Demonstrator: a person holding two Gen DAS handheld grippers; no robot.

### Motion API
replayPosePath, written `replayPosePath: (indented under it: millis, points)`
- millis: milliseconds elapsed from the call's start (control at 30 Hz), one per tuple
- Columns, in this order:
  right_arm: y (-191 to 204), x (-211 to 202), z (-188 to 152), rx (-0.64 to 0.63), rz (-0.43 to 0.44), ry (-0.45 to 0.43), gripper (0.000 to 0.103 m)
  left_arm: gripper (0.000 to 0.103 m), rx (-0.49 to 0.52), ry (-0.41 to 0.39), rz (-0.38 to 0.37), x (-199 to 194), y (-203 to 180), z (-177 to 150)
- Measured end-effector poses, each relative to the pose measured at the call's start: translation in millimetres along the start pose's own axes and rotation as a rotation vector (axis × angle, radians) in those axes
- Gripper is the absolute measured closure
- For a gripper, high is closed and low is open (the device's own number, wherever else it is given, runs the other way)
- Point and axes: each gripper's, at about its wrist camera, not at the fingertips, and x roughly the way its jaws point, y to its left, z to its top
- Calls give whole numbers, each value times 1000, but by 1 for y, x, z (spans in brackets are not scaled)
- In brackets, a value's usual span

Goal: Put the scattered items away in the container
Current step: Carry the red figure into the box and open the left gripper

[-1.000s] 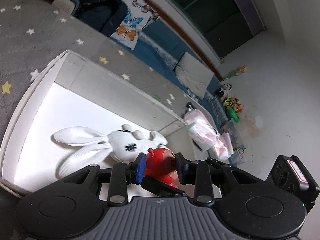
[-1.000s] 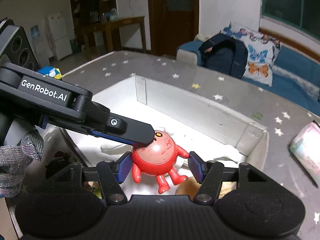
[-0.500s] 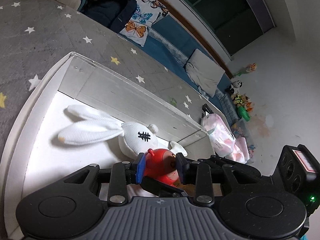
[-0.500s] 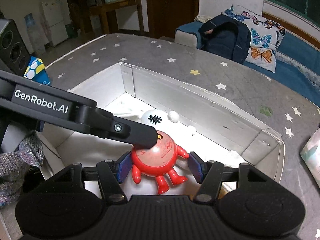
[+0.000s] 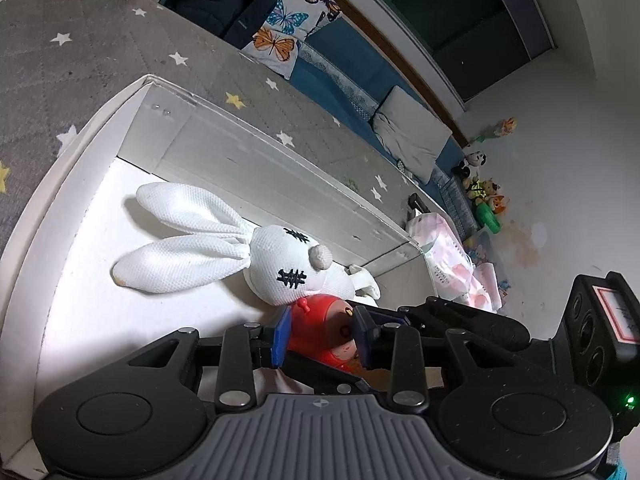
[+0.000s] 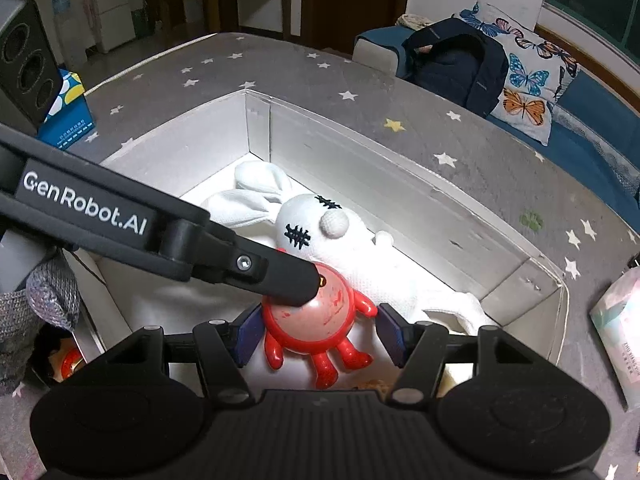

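While I stand by the grey starred surface, both grippers are gathered over the near end of the white box that sits on it. Between them is the red toy, a round-bodied little figure with stubby arms and legs, inside the box's outline and just beside the white rabbit, whose body it overlaps. The rabbit lies flat on the box floor along the far wall, long ears stretched towards one corner, stitched black eyes facing up.

The left gripper comes in from the side, and its fingers sit against either side of the toy's head. They have just been easing apart, yet the blue pads look to be in contact with the red plastic, so the toy is gripped there. Whether the toy's feet rest on anything below I cannot tell.

The right gripper points steeply down with its fingers spread wider than the toy's body. The toy hangs between them, with a clear gap on one side, so this pair is not clamping it.

Beyond the box a dark backpack leans against a butterfly pillow. A blue carton sits on the starred surface off one corner, and a pink packet lies past the box's other end.
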Motion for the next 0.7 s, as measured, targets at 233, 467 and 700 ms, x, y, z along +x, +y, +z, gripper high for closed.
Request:
replayPosePath:
  millis: [233,467,700]
  points:
    - [1,-1,-1,-2,-7,-1,40,68,5,13,-6,-1,-1,-2]
    - [1,-5,-2,-13,-24,-14,40,68,3,29,-7,1,-2,-3]
    - [0,-10,-5,-7,-51,-32,40,68,15,18,-9,-3,-6,-5]
